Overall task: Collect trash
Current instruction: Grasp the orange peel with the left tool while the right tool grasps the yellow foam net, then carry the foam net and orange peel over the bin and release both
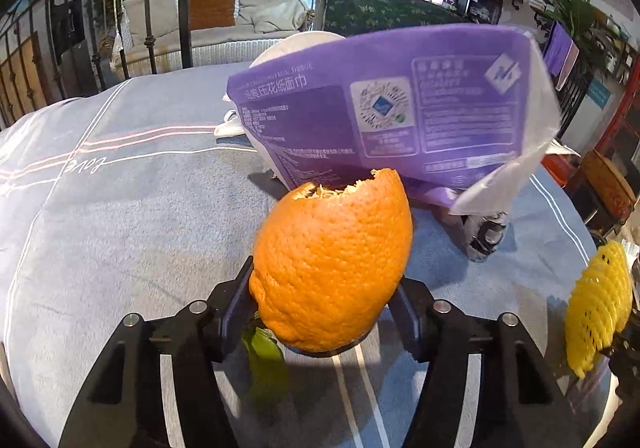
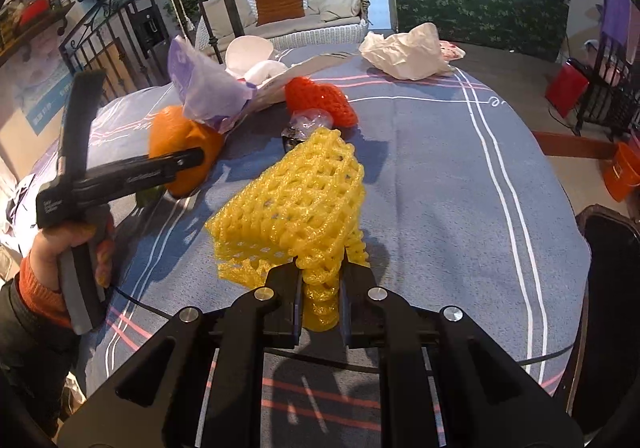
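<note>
My left gripper is shut on a large piece of orange peel and holds it just above the blue tablecloth; the peel also shows in the right wrist view. My right gripper is shut on a yellow foam fruit net, which also shows at the right edge of the left wrist view. An empty purple tissue wrapper lies just behind the peel. A red foam net, a crumpled clear plastic piece and a crumpled white bag lie farther back.
A white bowl stands at the table's far left behind the wrapper. A green leaf lies under the peel. A dark bin stands at the table's right edge. A metal railing and a wicker sofa are beyond.
</note>
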{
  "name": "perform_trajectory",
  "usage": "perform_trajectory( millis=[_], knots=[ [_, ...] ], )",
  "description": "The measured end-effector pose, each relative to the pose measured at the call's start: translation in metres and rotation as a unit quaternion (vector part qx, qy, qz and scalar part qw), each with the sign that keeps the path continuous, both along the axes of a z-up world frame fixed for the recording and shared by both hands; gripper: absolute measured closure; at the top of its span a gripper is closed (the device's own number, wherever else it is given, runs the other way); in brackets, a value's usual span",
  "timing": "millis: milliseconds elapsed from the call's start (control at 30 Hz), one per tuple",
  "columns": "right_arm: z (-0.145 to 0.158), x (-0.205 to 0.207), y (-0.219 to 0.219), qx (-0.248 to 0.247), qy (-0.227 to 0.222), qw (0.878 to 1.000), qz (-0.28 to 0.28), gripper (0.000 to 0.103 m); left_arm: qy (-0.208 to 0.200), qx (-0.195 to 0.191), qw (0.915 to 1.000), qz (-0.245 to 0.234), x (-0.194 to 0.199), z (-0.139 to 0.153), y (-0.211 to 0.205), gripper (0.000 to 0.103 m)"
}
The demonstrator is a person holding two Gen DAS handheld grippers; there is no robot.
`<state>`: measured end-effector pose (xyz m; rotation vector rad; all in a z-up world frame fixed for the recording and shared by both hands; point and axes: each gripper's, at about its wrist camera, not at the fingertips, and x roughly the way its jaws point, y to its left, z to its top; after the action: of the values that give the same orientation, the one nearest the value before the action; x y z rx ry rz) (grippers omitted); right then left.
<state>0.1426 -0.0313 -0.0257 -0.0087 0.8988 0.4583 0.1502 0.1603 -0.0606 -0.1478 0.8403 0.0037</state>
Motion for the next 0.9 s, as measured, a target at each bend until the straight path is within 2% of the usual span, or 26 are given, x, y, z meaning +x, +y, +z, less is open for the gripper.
perform_trajectory(
  millis=[300, 500, 767, 900],
  knots=[
    [0.001, -0.008, -0.029, 0.013, -0.016, 1.000, -0.021, 0.089, -0.018, -0.052, 0.9983, 0.021, -0.050, 0.008, -0.008, 0.045],
    [-0.002, -0.019, -0.061, 0.019, -0.028, 0.998, -0.049, 0.089, -0.030, -0.078, 0.9965, 0.010, -0.075, 0.016, -0.024, 0.045],
    [-0.002, -0.038, -0.138, 0.006, -0.048, 0.990, -0.134, 0.089, -0.064, -0.091, 0.9925, -0.052, -0.083, 0.033, -0.084, 0.045],
    [-0.001, -0.046, -0.198, -0.002, -0.049, 0.977, -0.208, 0.089, -0.068, -0.097, 0.9876, -0.103, -0.071, 0.041, -0.125, 0.045]
  ],
)
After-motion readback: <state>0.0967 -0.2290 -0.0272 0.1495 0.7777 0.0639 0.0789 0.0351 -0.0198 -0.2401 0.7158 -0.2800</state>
